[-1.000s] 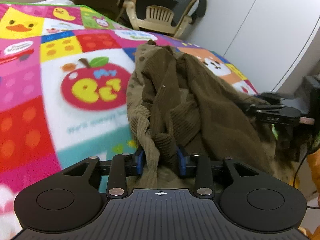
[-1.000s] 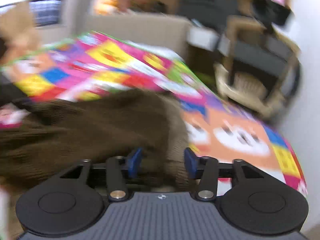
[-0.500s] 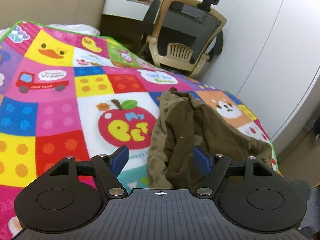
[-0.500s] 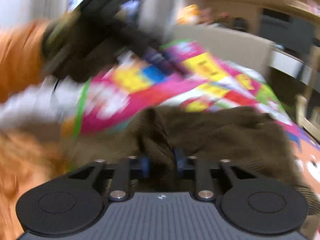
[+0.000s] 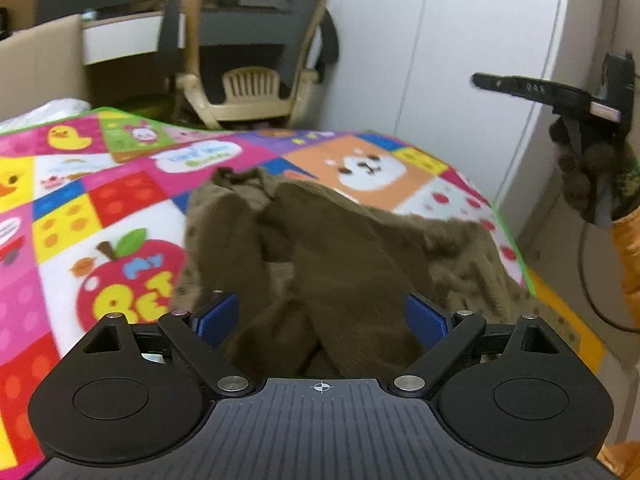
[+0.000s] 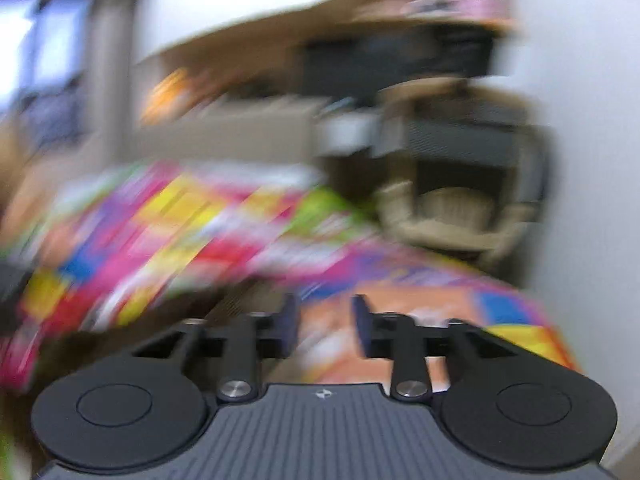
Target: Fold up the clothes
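Observation:
A brown knitted garment [image 5: 320, 240] lies crumpled on a colourful play mat [image 5: 100, 208]. My left gripper [image 5: 322, 316] is wide open just above the garment's near end, holding nothing. My right gripper [image 6: 325, 326] shows in its own blurred view with the jaws apart and nothing between them, above the mat's orange panel [image 6: 400, 312]. It also shows at the right edge of the left wrist view [image 5: 532, 90], raised well above the garment, held by a gloved hand.
A beige office chair [image 5: 248, 60] stands beyond the mat's far edge. White cabinet doors [image 5: 460, 60] rise on the right. The mat's green edge [image 5: 516, 248] drops to the floor at right. A cable [image 5: 588, 280] hangs there.
My left gripper let go of the garment and opened wide. My right gripper closed on the garment, then released it and swung up and away; the garment settled on the mat.

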